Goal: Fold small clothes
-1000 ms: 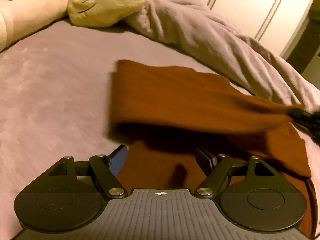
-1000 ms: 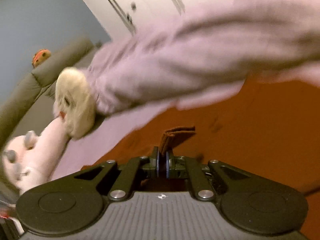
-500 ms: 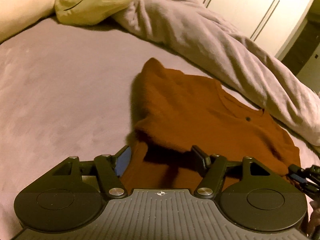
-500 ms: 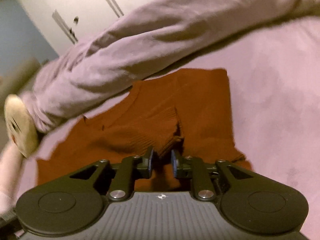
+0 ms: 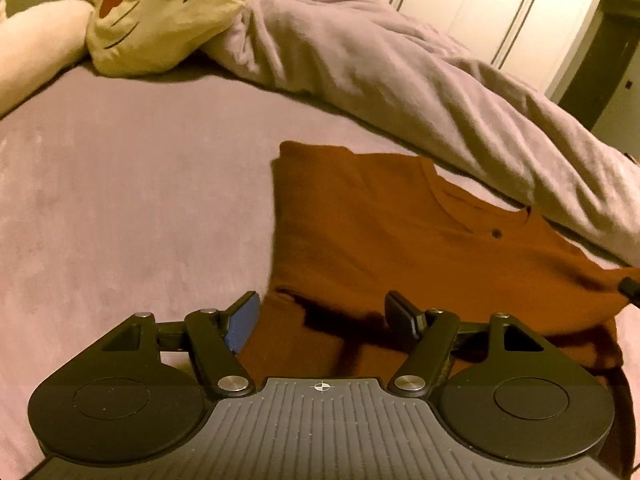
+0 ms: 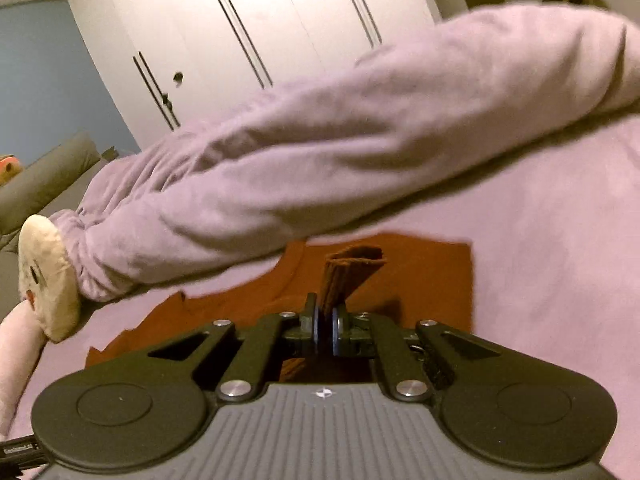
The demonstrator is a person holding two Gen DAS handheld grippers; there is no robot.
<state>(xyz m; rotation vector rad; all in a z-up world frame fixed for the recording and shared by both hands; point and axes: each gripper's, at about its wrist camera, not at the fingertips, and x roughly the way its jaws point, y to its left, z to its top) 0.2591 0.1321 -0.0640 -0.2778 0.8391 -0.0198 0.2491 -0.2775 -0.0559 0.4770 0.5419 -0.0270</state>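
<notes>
Left wrist view: left gripper [image 5: 322, 316] over near edge of rust-brown top [image 5: 420, 248], which lies partly folded on bed [image 5: 132, 208]; fingers spread and opening a bit more, cloth beneath them, nothing pinched. Rolled lilac blanket [image 5: 400, 80] runs along far side of top; plush toy [image 5: 160, 12] at upper left.

Right wrist view: right gripper [image 6: 326, 326] w/ fingers clenched on a ribbed fold of the top [image 6: 432, 280], fold standing up above the pads. Blanket [image 6: 320, 160] just behind; wardrobe [image 6: 260, 28] in background.
</notes>
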